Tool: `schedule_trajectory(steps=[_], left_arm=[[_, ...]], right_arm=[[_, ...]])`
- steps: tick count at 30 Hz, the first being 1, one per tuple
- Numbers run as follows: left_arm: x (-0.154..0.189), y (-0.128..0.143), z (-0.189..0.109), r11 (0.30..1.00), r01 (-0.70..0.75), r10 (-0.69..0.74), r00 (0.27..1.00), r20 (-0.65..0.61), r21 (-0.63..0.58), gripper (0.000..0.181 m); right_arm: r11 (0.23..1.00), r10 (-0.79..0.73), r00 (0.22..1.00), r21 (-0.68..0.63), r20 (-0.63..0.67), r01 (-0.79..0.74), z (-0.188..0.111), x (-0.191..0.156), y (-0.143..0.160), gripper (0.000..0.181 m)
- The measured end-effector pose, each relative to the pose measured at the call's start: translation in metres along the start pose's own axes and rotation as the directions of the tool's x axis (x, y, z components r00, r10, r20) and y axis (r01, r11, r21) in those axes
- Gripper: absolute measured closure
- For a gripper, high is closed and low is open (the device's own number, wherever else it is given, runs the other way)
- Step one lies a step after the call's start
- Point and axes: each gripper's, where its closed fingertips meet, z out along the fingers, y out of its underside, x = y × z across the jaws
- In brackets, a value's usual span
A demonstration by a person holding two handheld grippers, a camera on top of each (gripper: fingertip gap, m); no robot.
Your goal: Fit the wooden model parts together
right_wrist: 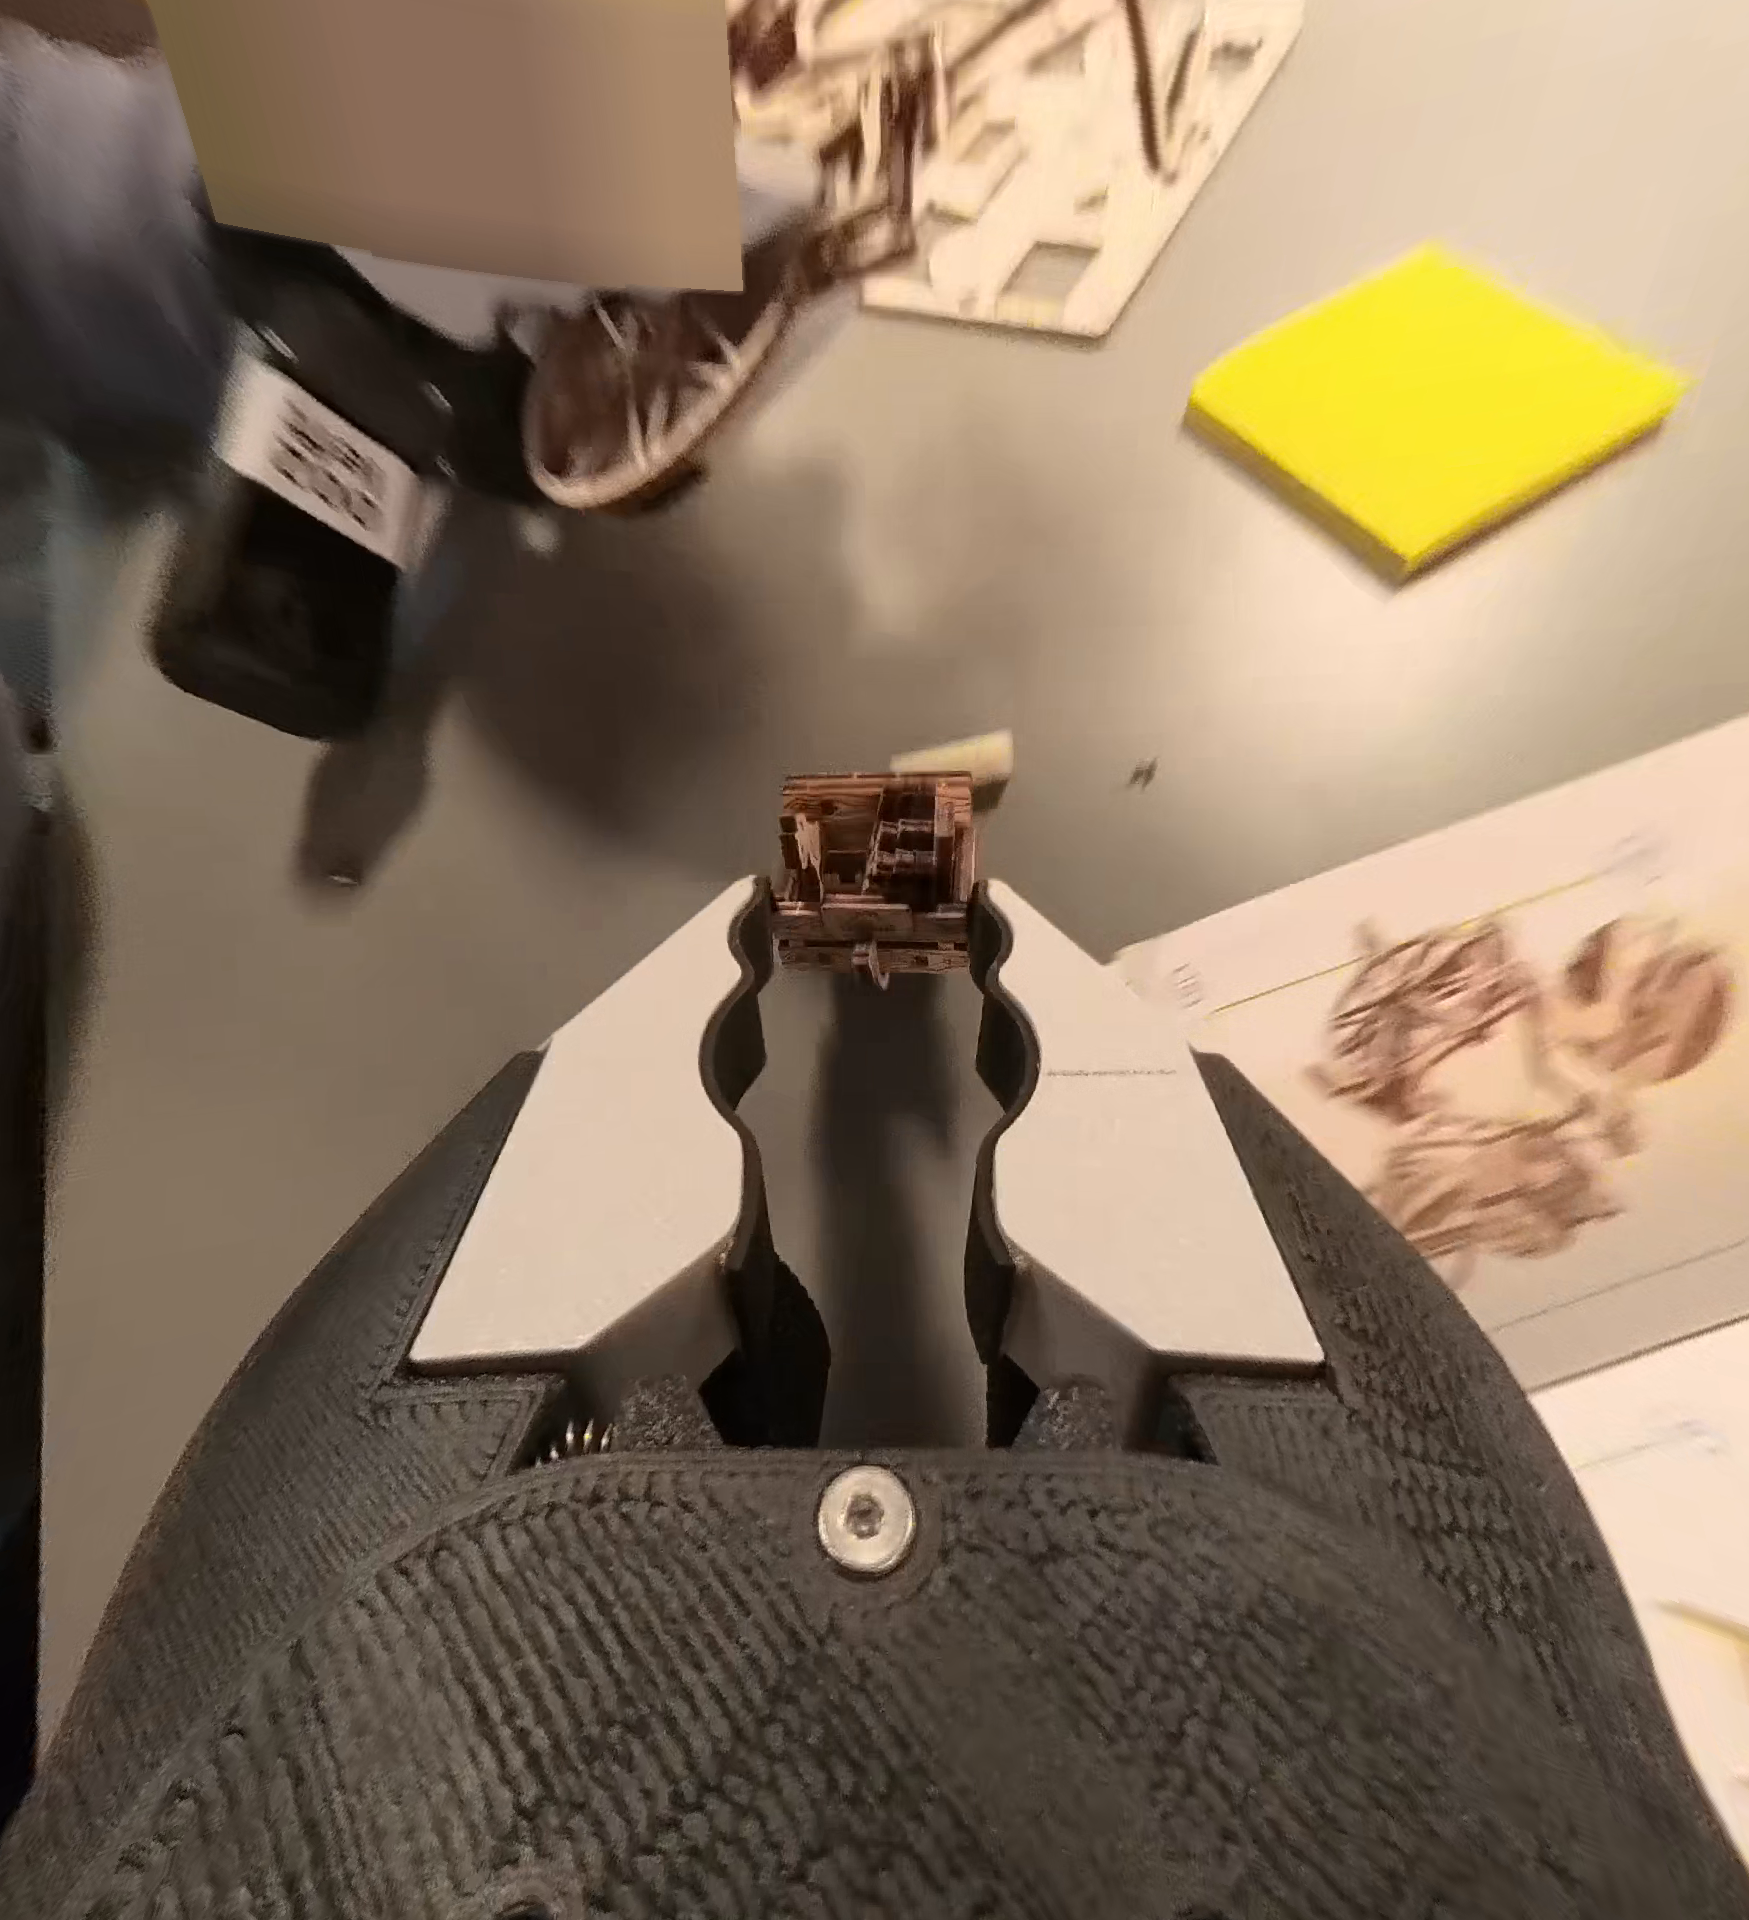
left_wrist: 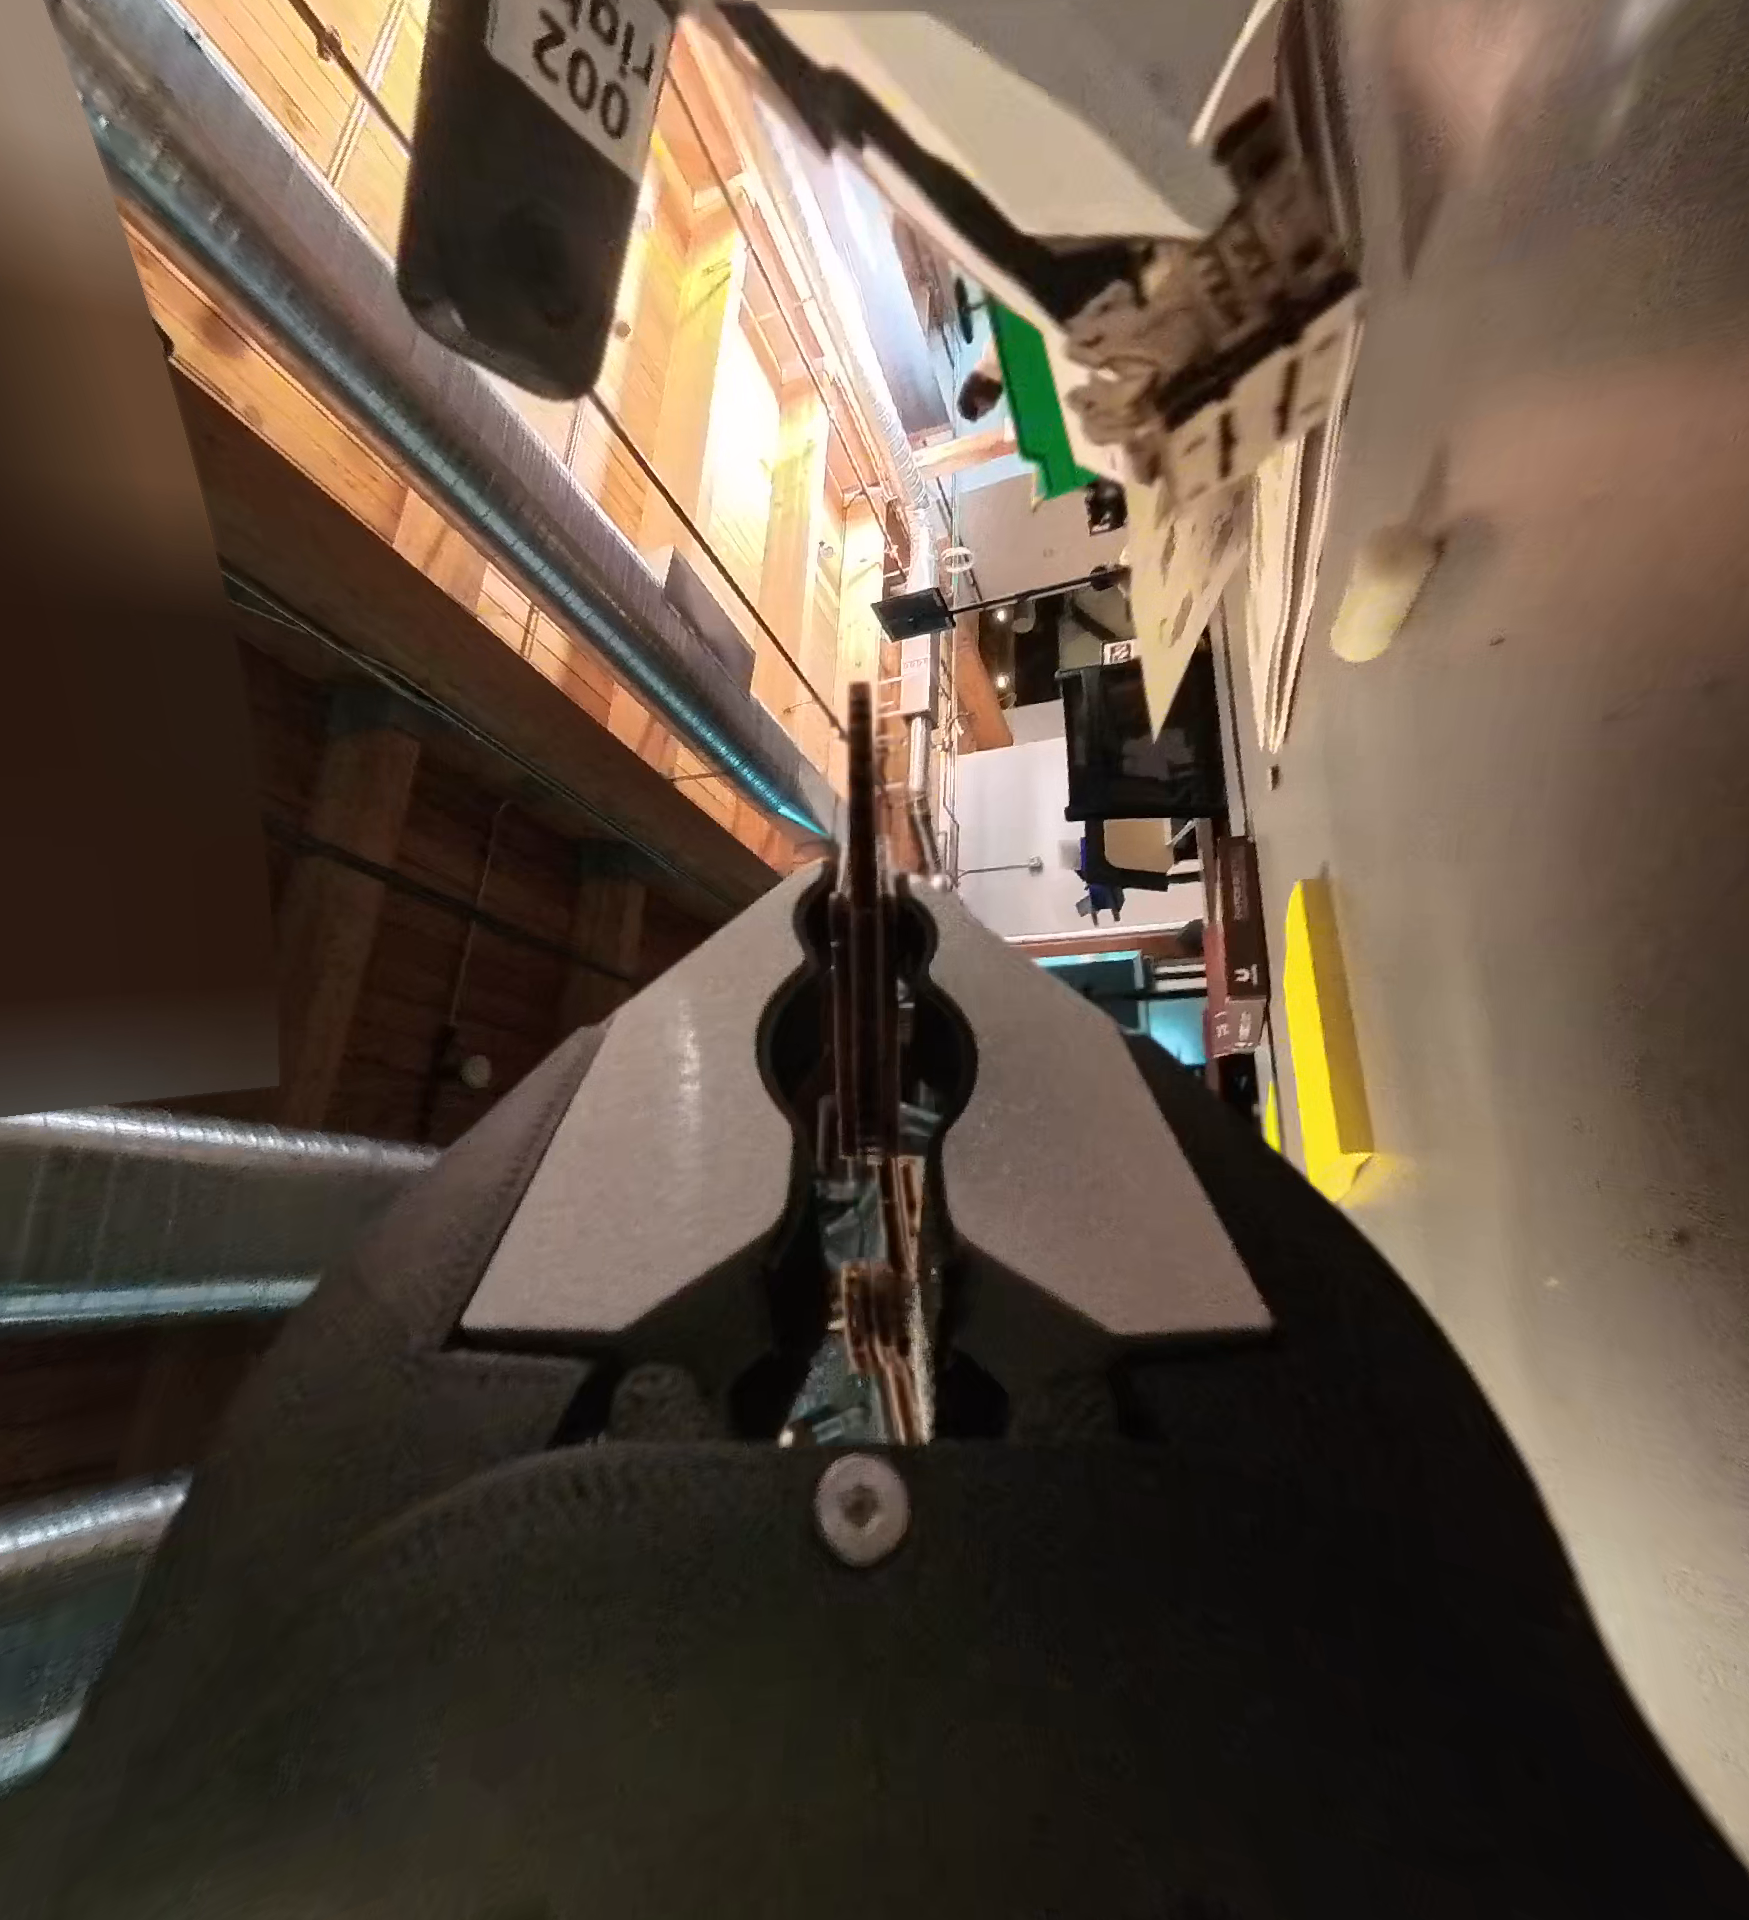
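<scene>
Two claws clamped: left claw [left_wrist: 862,883] on wheel piece [left_wrist: 862,790], right claw [right_wrist: 872,914] on block assy [right_wrist: 875,873].

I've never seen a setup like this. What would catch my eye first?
Probably the small brown wooden block pinched at the tips of the right gripper, above a grey table. Next, the bright yellow notepad at the table's upper right, and the left gripper shut on a thin wooden piece.

— What is sitting at the tips?
— A small brown block assembly [right_wrist: 875,883], lying level, lifted off the table.
— And the other piece?
— A flat wooden wheel [right_wrist: 631,410], standing edge-on, blurred.
</scene>
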Motion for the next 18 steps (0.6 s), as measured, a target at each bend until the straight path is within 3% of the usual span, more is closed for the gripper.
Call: schedule_trajectory(steps=[4, 6, 8, 11, 15, 18], left_arm=[[-0.001, -0.008, -0.005, 0.999, 0.032, -0.032, 0.999, -0.005, 0.04, 0.173], [0.0, -0.011, -0.008, 0.998, 0.037, -0.037, 0.999, -0.009, 0.059, 0.173], [0.001, -0.012, -0.01, 0.996, 0.047, -0.046, 0.999, -0.015, 0.07, 0.173], [0.001, -0.014, -0.012, 0.994, 0.061, -0.059, 0.998, -0.024, 0.087, 0.173], [0.001, -0.026, -0.017, 0.985, 0.089, -0.084, 0.996, -0.037, 0.145, 0.173], [-0.001, -0.04, -0.024, 0.975, 0.09, -0.084, 0.996, -0.041, 0.204, 0.173]], right_arm=[[0.995, 0.098, 0.994, -0.029, 0.043, -0.097, 0.01, -0.014, 0.009, 0.146], [0.993, 0.119, 0.991, -0.021, 0.056, -0.118, 0.01, -0.018, 0.008, 0.135], [0.993, 0.113, 0.991, 0.012, 0.067, -0.114, 0.006, -0.022, 0.003, 0.122], [0.99, 0.063, 0.996, 0.121, 0.056, -0.069, -0.011, -0.024, -0.015, 0.12], [0.941, -0.037, 0.999, 0.336, -0.025, 0.043, -0.034, -0.021, -0.057, 0.143], [0.933, -0.119, 0.987, 0.327, -0.112, 0.15, -0.028, -0.018, -0.066, 0.158]])
